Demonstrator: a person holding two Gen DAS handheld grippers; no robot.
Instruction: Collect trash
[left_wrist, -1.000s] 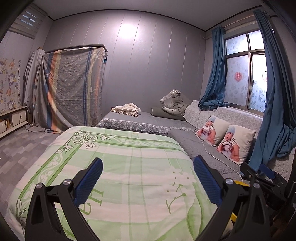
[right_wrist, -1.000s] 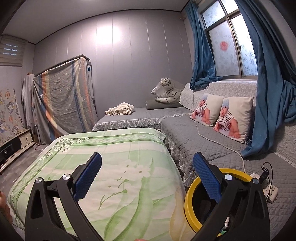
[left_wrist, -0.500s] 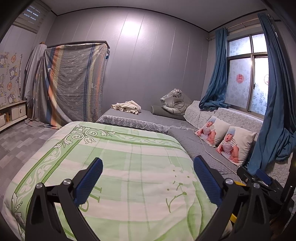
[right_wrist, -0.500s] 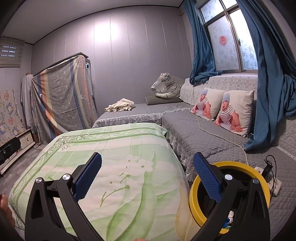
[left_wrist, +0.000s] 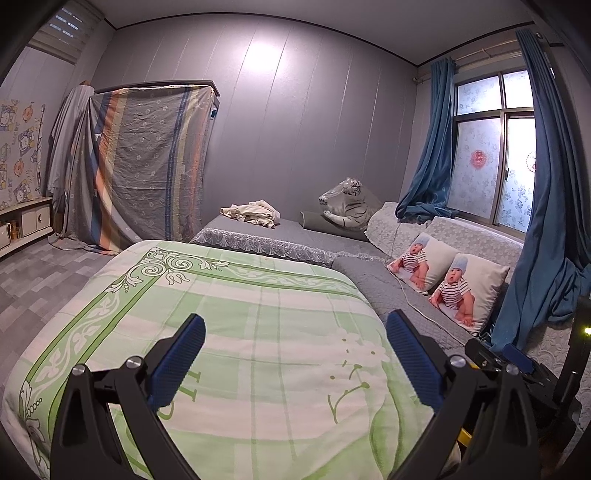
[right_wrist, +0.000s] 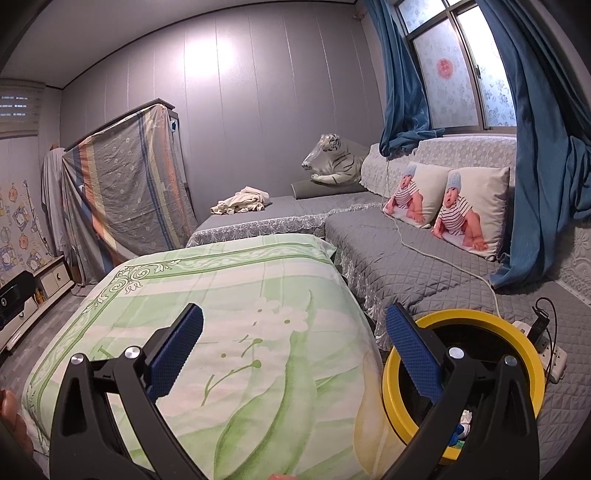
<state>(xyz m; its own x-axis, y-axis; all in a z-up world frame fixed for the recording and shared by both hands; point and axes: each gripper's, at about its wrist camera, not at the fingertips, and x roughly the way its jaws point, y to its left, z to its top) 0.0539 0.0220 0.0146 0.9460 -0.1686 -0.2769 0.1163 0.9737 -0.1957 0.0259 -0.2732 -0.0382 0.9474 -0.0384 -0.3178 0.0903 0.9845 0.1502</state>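
A round bin with a yellow rim (right_wrist: 532, 354) stands on the grey quilted sofa to the right of the table; scraps of trash (right_wrist: 463, 424) lie in its bottom. My right gripper (right_wrist: 293, 347) is open and empty, with its right finger over the bin's near rim. My left gripper (left_wrist: 295, 354) is open and empty above the green floral cloth (left_wrist: 236, 317) that covers the table. A sliver of the yellow rim (left_wrist: 463, 437) shows behind the left gripper's right finger. The right gripper's body (left_wrist: 517, 365) shows at the right edge of the left wrist view.
A grey L-shaped sofa (right_wrist: 388, 254) runs behind and right of the table, with two baby-print cushions (right_wrist: 469, 206), a plush tiger (right_wrist: 332, 158) and a crumpled cloth (right_wrist: 240, 201). A power strip (right_wrist: 546, 349) with a white cable lies by the bin. Blue curtains (right_wrist: 546, 147) hang on the right.
Both views have tilted up and shifted slightly; more of the bin's rim and inside shows in the right wrist view. Both grippers stay open and empty.
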